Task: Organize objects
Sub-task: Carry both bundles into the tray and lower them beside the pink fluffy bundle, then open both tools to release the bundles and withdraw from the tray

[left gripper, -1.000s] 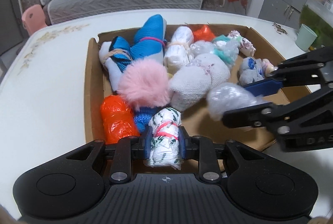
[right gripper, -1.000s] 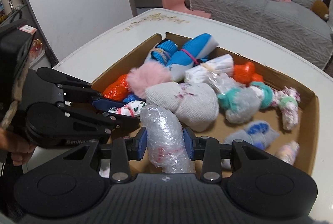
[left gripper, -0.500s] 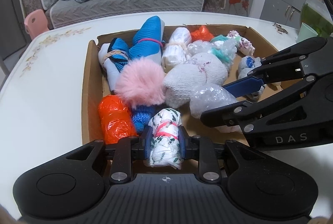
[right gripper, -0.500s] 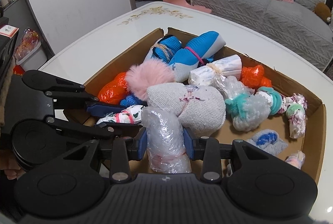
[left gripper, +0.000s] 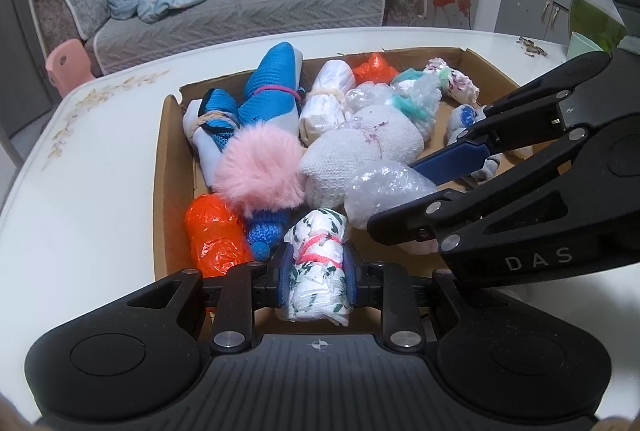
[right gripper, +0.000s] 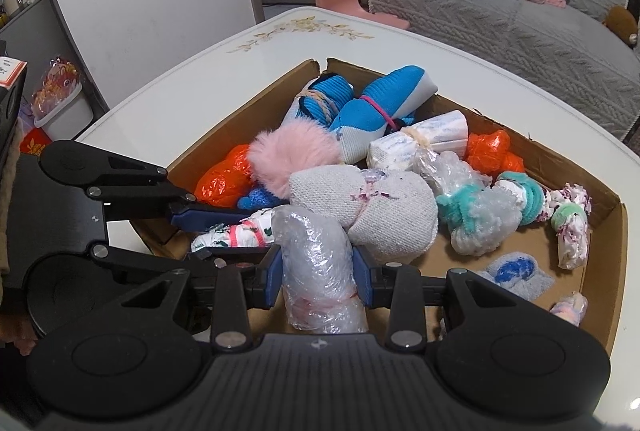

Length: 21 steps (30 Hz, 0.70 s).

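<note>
1. Both grippers hang over the near edge of the cardboard box (left gripper: 162,167), each carrying a bundle. Since a second ago the right gripper (left gripper: 400,199) has swung in across the left camera's view, from the far right side of the box toward its middle, so the two bundles now sit close together.
2. Left gripper (left gripper: 316,273) is pinched on the floral cloth bundle (left gripper: 318,271), blue pads pressed into its sides; that grip looks the same as a second ago.
3. Right gripper, seen from its own camera (right gripper: 318,281), is clamped on the bubble-wrap bundle (right gripper: 318,271), which stands up between the pads just in front of the grey knitted bundle (right gripper: 360,207).
4. Inside the box, the blue shoes (left gripper: 272,99), pink pom-pom (left gripper: 258,171) and orange plastic bundle (left gripper: 214,235) lie as they did — nothing there has shifted.
5. My reading: neither bundle has been set down yet, and the rightward one has been brought over the crowded centre, so a placing or regrouping step seems near. Bare cardboard (right gripper: 440,251) shows only toward the right corner — free room is scarce.
</note>
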{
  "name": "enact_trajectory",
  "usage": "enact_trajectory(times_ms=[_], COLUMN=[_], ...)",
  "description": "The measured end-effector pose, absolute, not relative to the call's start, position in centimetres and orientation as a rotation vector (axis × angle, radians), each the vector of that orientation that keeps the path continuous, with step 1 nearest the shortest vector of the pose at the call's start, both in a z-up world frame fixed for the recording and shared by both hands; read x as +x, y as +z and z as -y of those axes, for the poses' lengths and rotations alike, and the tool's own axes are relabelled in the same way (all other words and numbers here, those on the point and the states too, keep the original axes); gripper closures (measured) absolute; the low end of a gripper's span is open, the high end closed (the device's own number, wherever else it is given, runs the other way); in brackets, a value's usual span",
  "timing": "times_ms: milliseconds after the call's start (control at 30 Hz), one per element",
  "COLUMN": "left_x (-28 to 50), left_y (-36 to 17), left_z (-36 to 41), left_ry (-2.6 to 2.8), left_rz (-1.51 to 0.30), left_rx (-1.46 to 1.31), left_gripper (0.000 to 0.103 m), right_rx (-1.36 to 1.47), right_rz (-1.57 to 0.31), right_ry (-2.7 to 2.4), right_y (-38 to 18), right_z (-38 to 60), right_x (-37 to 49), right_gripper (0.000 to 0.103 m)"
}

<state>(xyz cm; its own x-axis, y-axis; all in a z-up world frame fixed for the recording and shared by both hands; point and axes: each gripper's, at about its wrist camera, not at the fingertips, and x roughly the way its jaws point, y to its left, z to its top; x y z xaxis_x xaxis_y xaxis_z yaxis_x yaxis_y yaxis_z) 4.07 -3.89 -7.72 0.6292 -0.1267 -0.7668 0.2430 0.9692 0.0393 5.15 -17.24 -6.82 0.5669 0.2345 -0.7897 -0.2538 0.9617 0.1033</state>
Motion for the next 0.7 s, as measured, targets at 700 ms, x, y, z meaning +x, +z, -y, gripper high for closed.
enact_trajectory(times_ms=[700], left_x=[1.2], left_y=[-5.4], left_z=[3.2], left_ry=[-0.191], left_rz=[-0.8], left_rx=[0.161], left_gripper=[0.031], right_rx=[-0.012], right_rz=[-0.904], right_ry=[0.29], right_y=[-5.7], right_z=[16.9], right_x=[4.1], right_gripper=[0.064])
